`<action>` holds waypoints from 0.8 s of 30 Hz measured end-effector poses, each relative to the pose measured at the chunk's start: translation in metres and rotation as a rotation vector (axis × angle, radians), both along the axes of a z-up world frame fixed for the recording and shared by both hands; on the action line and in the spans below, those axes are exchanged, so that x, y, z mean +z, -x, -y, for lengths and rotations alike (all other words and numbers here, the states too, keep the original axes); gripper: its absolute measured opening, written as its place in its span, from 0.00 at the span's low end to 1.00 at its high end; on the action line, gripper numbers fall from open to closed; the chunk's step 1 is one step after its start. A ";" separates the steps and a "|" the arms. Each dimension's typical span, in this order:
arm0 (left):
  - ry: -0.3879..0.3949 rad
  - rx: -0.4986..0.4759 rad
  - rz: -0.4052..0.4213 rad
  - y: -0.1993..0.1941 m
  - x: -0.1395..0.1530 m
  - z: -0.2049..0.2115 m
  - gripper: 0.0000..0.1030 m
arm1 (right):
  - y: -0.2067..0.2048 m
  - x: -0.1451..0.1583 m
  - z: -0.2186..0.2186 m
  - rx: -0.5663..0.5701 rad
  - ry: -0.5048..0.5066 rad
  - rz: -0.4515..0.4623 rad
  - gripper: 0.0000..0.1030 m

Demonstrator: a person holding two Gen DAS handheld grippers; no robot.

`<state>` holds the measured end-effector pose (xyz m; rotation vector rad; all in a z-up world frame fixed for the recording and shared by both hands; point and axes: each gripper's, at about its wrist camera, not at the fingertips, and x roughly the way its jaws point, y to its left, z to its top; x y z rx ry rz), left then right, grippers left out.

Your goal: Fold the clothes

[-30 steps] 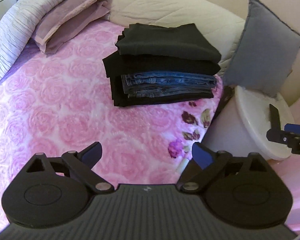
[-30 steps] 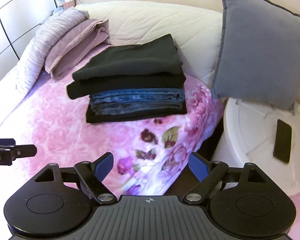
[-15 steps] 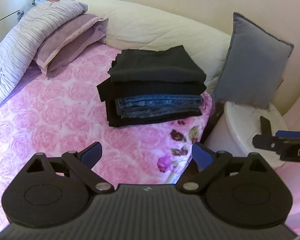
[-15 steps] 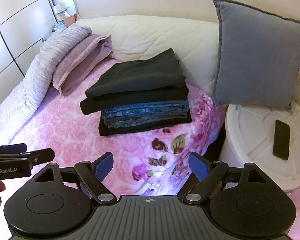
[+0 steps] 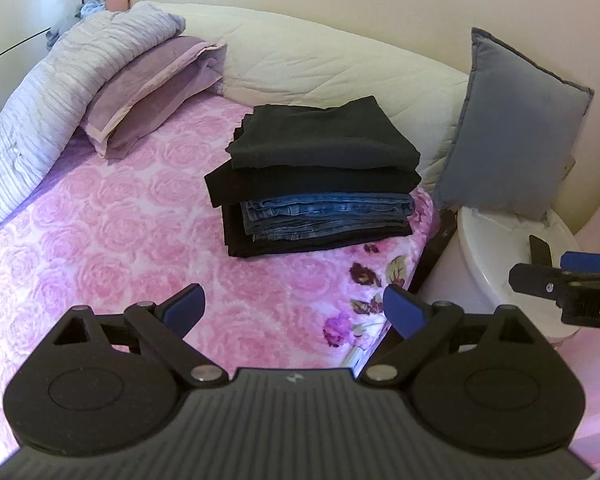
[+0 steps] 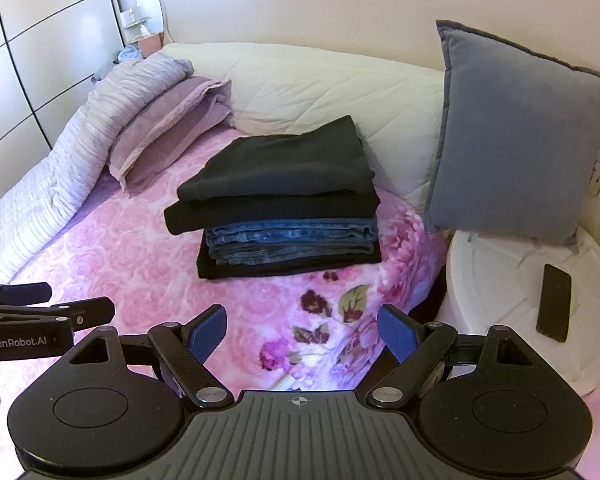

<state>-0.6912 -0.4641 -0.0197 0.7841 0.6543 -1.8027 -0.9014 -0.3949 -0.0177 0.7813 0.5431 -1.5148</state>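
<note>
Nearest the cameras, left gripper (image 5: pixel 294 310) and right gripper (image 6: pixel 302 330) hang spread and empty above the pink rose-print bedspread (image 5: pixel 100 232), while beyond, the squared stack of folded black and denim clothes (image 5: pixel 320 184) sits near the mattress corner, where a careless brush could topple it.

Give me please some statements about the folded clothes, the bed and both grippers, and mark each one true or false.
1. The stack of folded clothes lies on the pink bedspread. True.
2. The blue jeans are the top item of the stack. False: dark garments lie above them and one below.
3. The right gripper is shut on a garment. False: its jaws are open and hold nothing.
4. The left gripper is open and empty. True.
5. A phone lies on the white round stand beside the bed. True.
</note>
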 end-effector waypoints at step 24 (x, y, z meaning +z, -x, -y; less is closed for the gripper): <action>0.033 0.023 0.035 0.006 0.001 -0.002 0.91 | -0.002 0.001 0.003 0.037 0.013 -0.039 0.83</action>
